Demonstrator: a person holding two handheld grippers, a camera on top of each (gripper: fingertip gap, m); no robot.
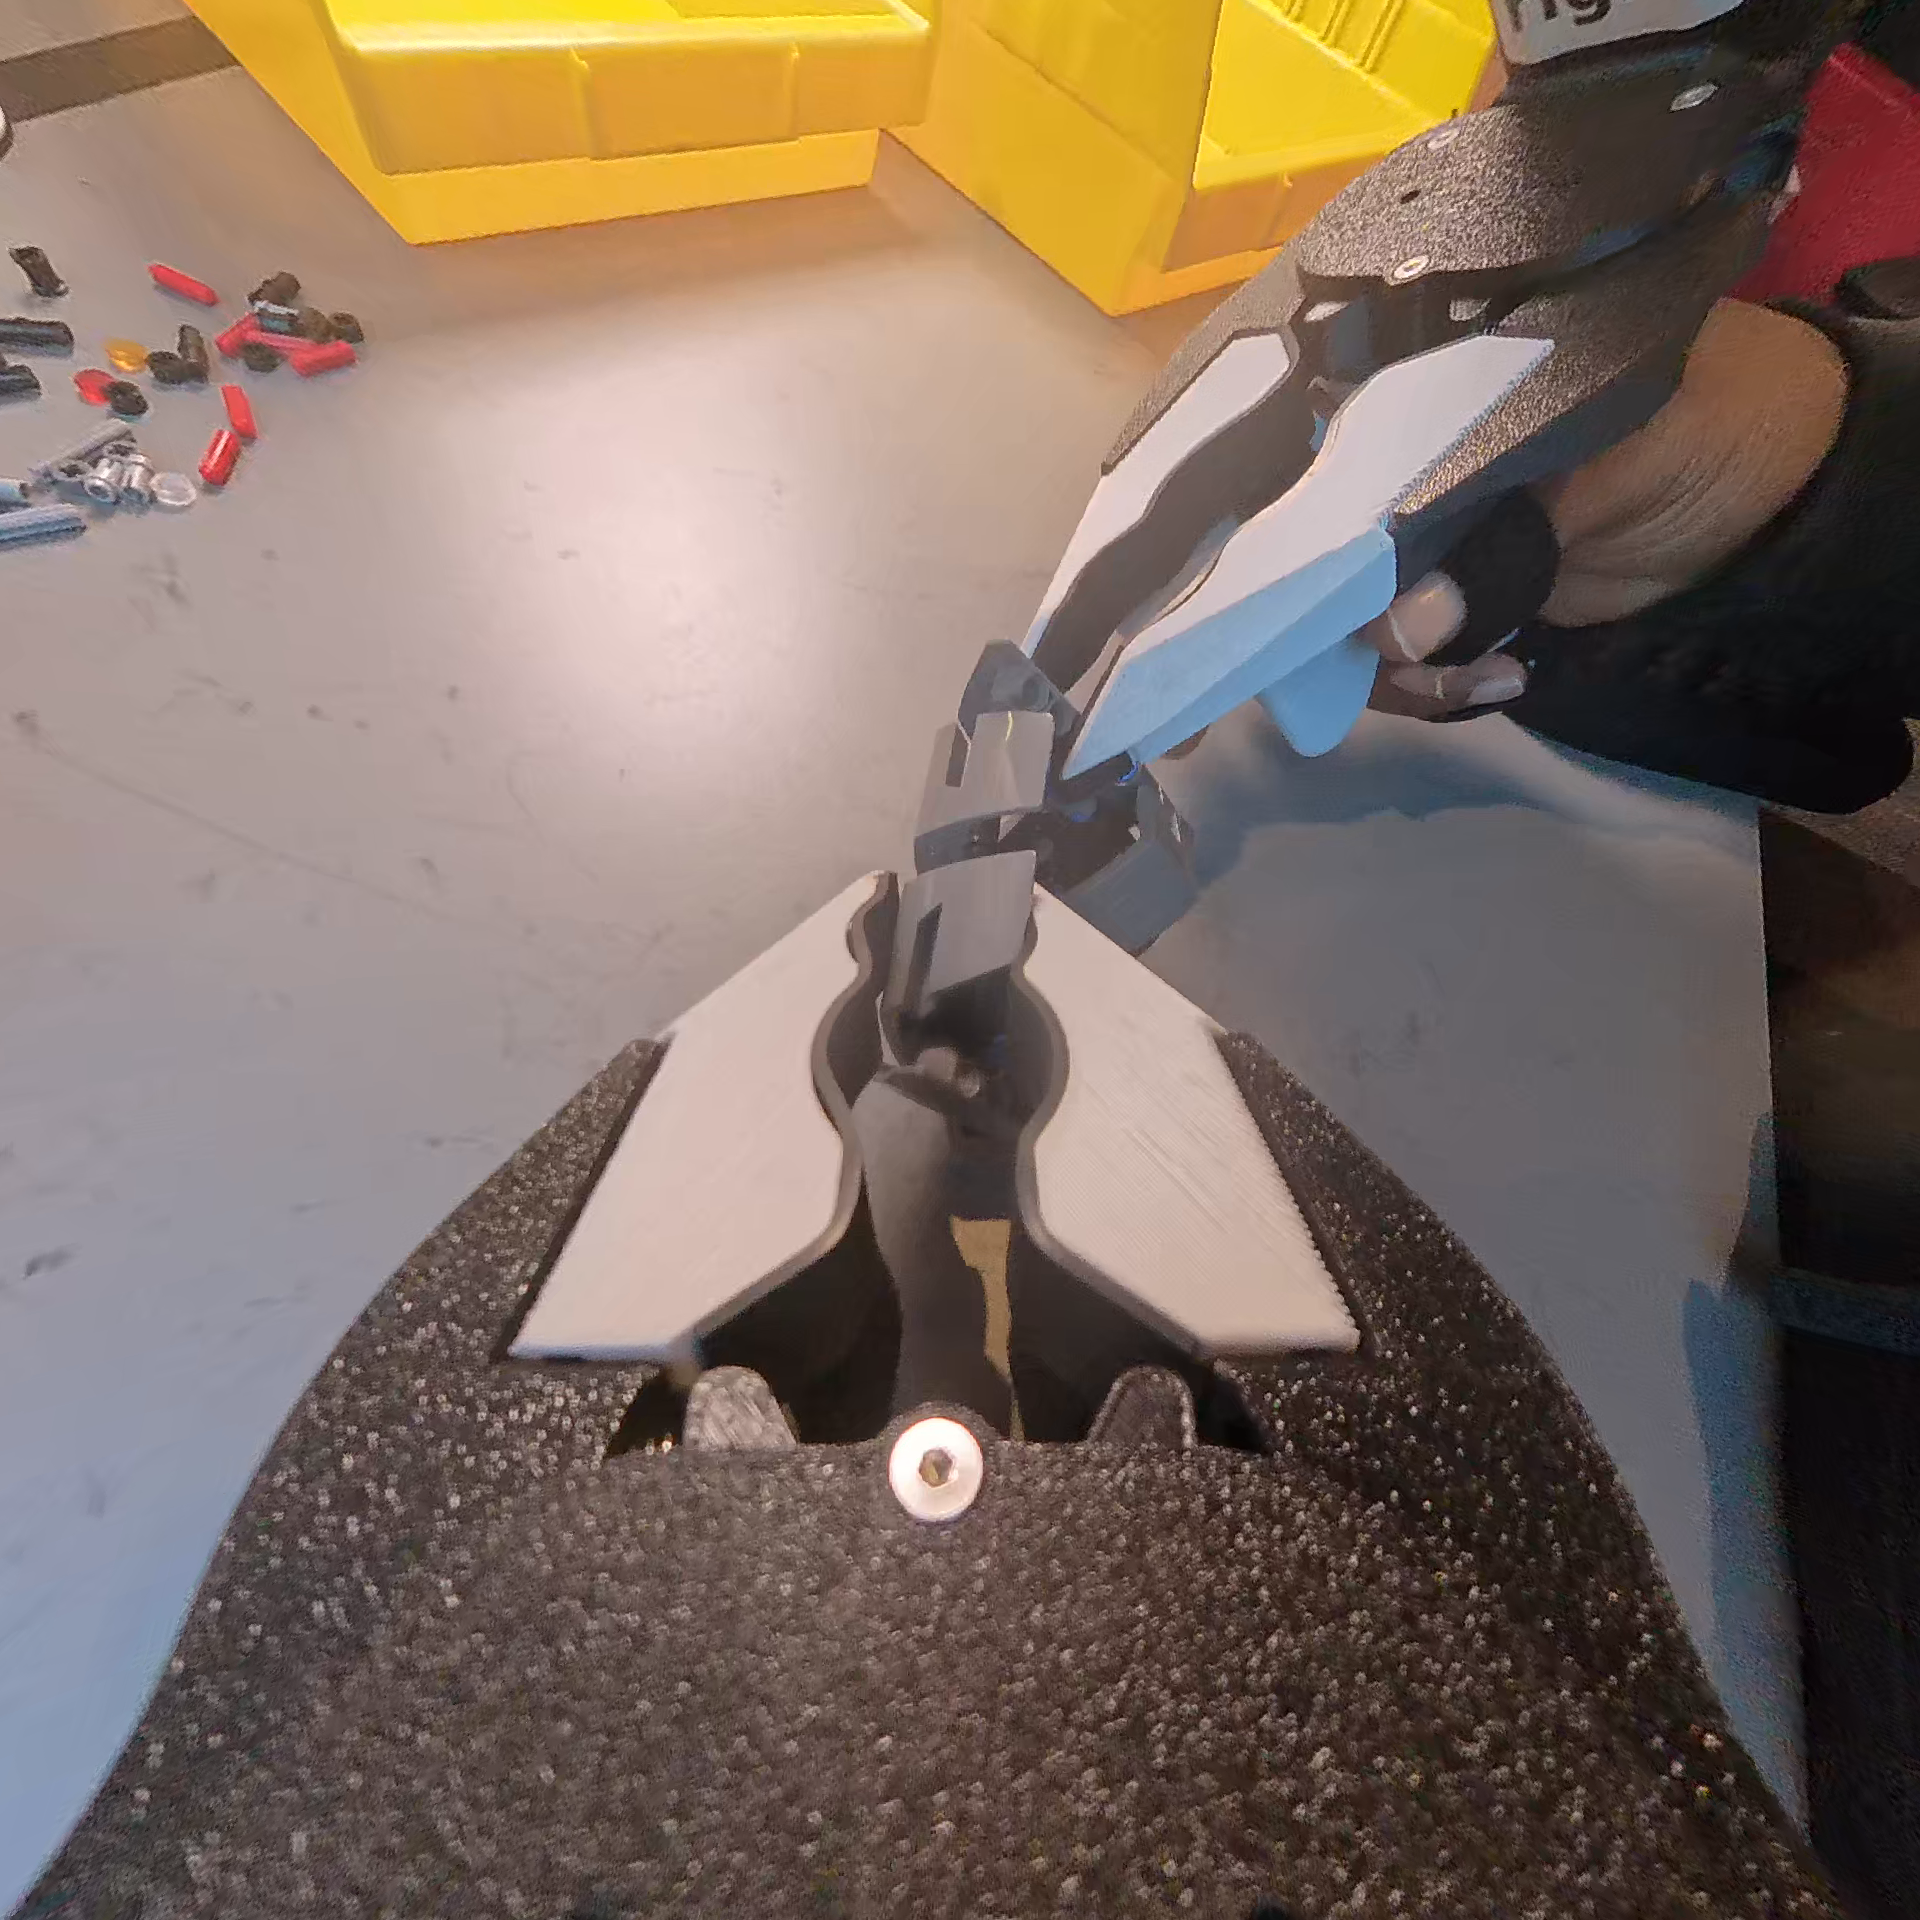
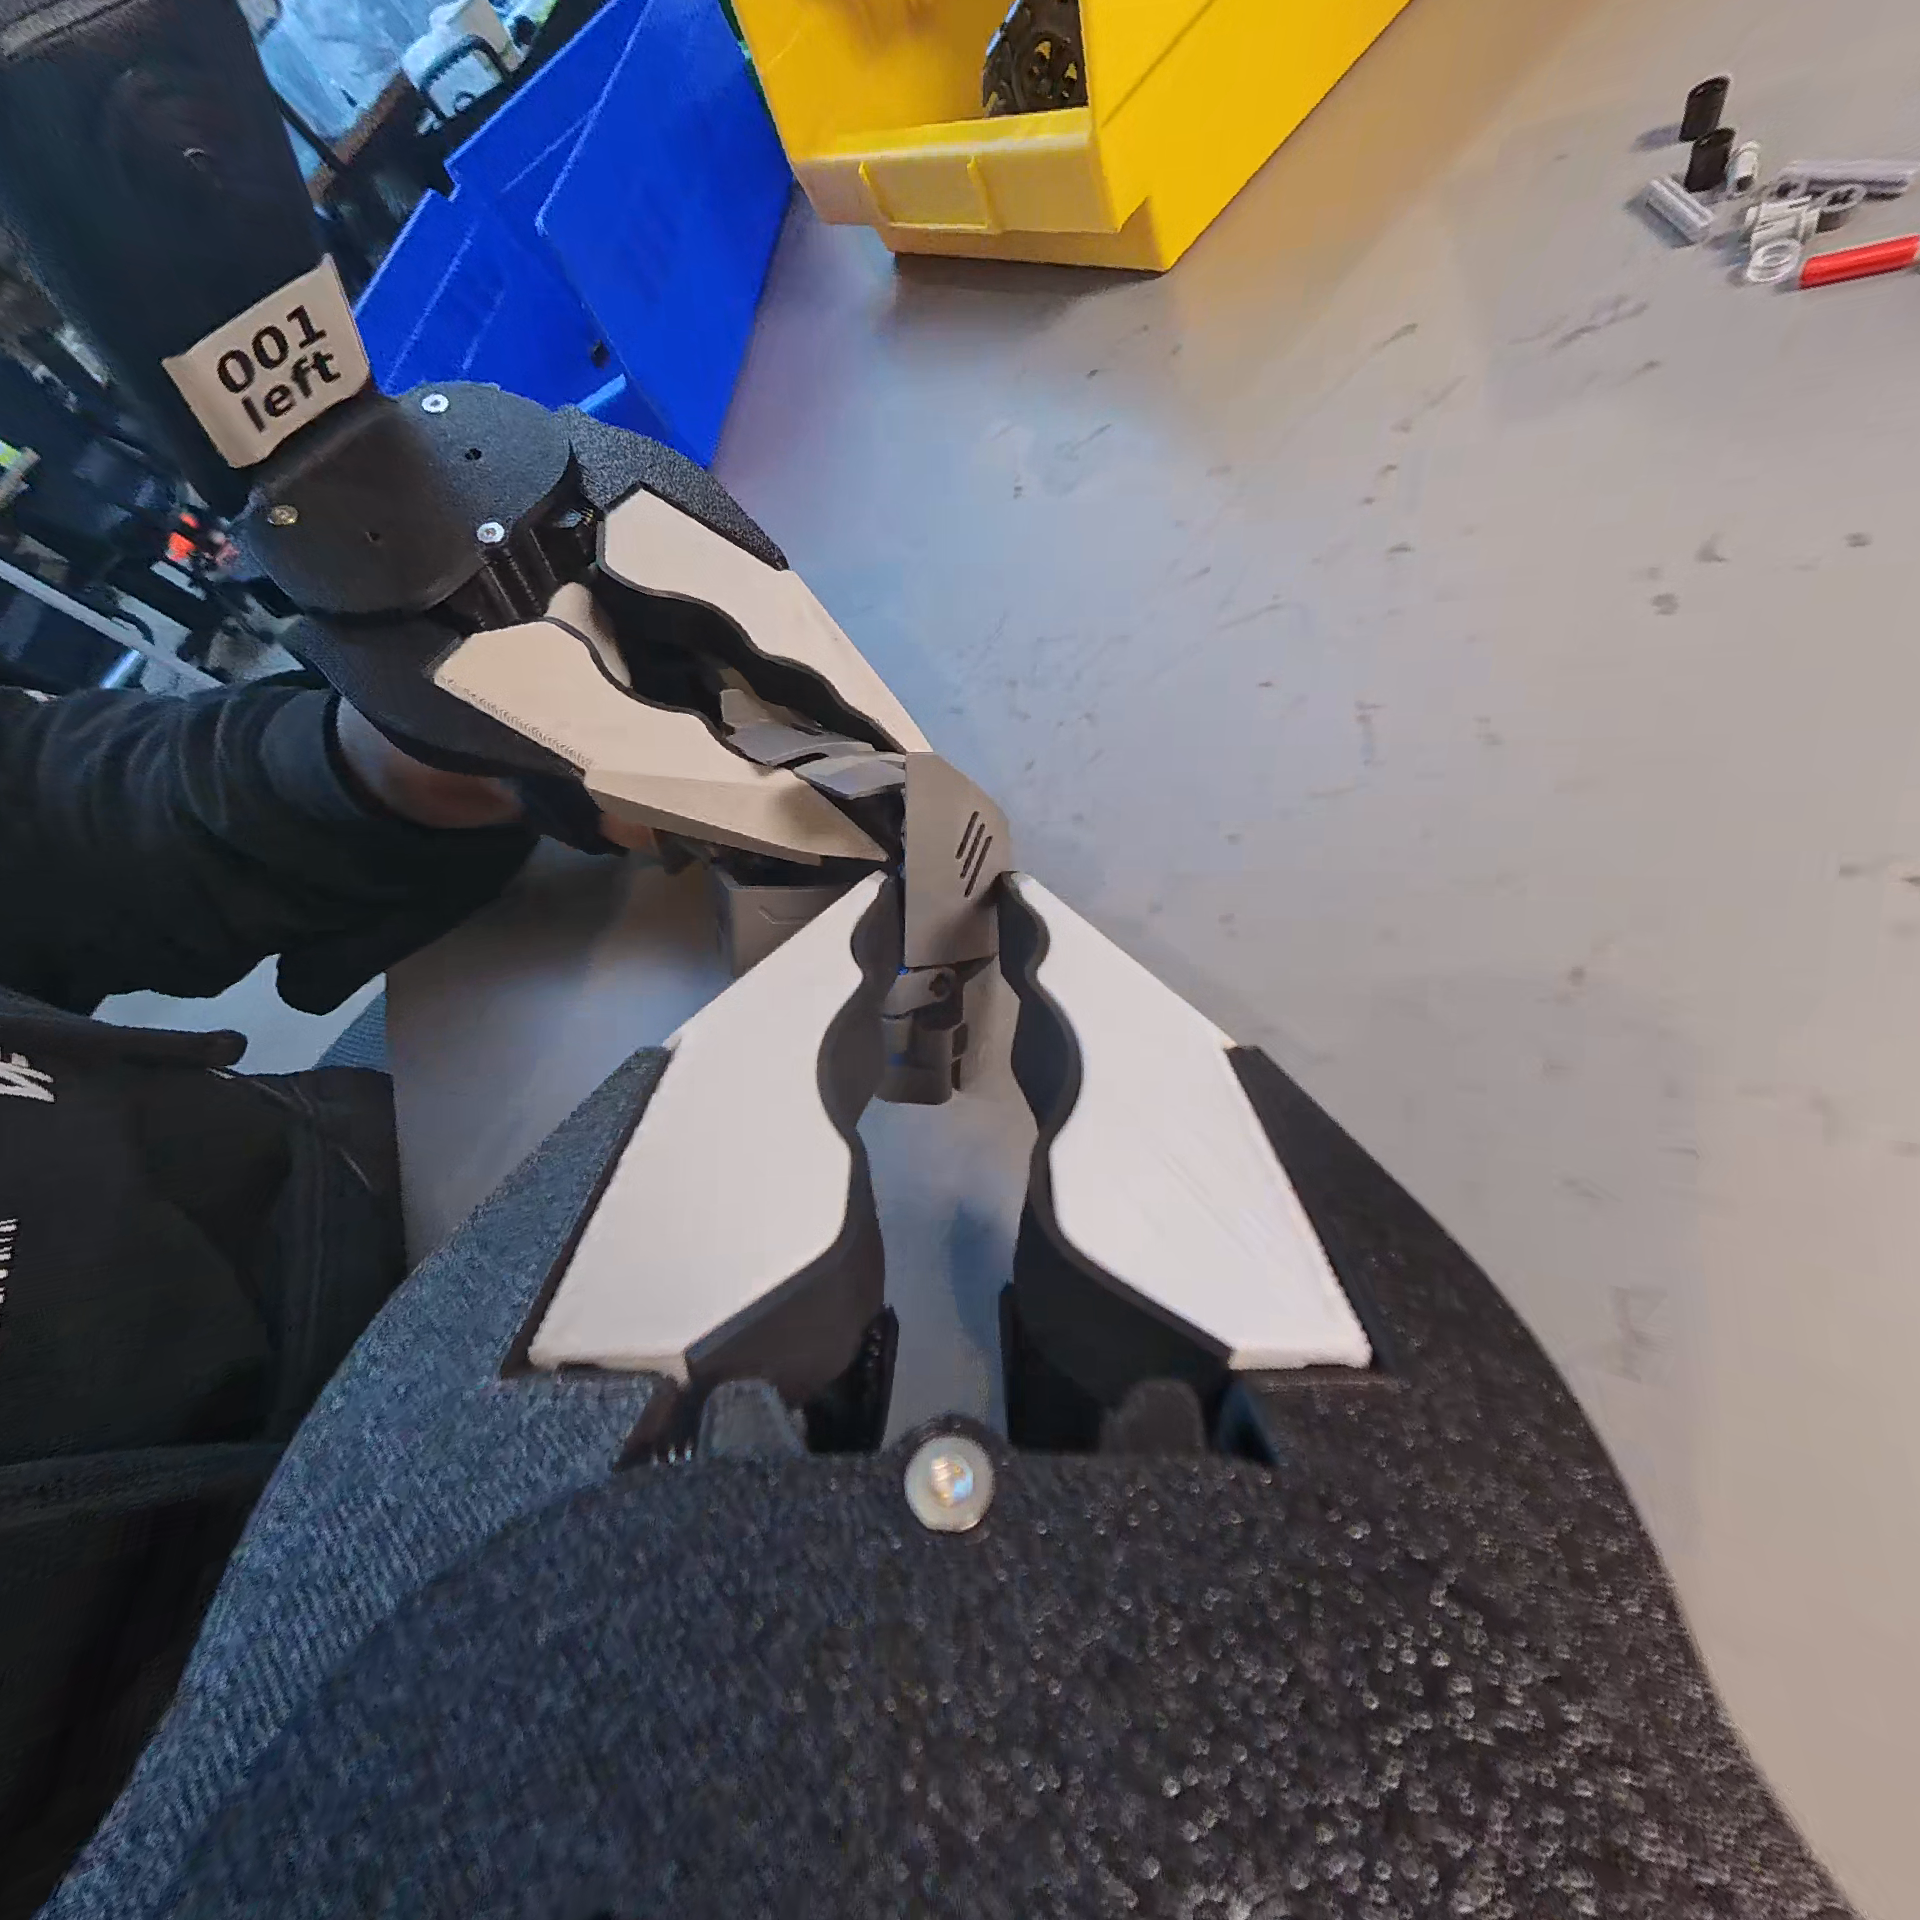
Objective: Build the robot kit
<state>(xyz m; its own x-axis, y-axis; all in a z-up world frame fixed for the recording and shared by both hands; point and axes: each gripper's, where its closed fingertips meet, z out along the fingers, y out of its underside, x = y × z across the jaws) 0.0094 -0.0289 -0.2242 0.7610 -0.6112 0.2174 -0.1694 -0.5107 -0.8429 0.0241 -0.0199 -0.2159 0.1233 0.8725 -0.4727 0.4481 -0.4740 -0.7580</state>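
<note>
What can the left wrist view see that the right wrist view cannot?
Only the left wrist view shows the big scatter of red and black parts at its left edge, two yellow bins side by side, and a red thing behind the right hand-held gripper.

Only the right wrist view shows blue bins, a black wheel inside a yellow bin, and the left hand-held gripper from outside.

Both show the grey table and the grey toy-brick assembly, gripped by both hand-held grippers.
</note>
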